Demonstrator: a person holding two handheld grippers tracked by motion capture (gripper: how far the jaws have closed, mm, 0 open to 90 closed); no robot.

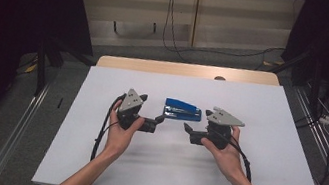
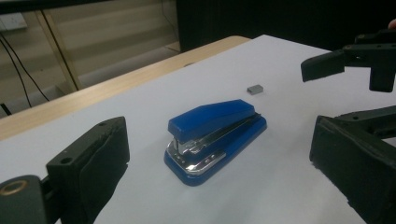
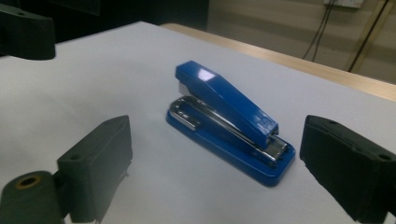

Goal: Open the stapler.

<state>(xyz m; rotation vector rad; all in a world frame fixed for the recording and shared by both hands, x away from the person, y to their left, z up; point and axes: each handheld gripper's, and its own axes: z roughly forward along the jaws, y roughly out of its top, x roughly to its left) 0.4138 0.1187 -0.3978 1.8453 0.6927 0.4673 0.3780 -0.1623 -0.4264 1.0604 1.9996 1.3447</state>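
A blue stapler (image 1: 182, 111) lies flat on my white table (image 1: 263, 154), between my 2 tools. I hold my left gripper (image 1: 158, 121) and right gripper (image 1: 188, 129) low on either side, jaws spread wide and pointing inward, touching nothing. A small grey block (image 2: 254, 88) sits beyond the stapler.

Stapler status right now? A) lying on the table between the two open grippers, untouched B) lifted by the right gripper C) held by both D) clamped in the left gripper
A: the blue stapler lies flat on the white table, with the left gripper and right gripper both open and short of it.
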